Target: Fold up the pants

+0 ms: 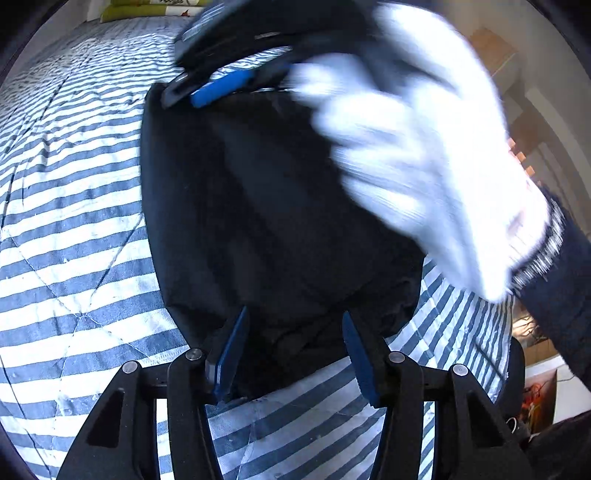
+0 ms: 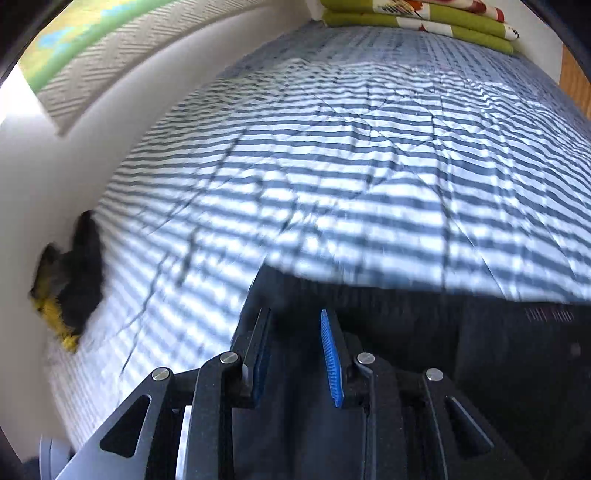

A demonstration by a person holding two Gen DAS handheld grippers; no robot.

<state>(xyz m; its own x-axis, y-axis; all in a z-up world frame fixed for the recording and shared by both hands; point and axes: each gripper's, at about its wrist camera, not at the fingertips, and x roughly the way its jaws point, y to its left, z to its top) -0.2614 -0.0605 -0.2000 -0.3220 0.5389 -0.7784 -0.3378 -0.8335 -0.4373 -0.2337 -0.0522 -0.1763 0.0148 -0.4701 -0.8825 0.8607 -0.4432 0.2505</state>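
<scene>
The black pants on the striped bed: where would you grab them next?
Probably the near edge of the pants, approached low from the front. It bunches up off the bedspread right between the open left gripper, so the fingers can close on one fold.

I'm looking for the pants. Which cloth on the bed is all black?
The pants, lying right before the left gripper; the quilt is blue-and-white striped, and the folded blankets are green.

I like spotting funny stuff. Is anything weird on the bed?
Yes. A black and yellow fuzzy thing lies crumpled at the bed's left edge against the white wall, away from the dark pants. It is too blurred to tell what it is.
</scene>
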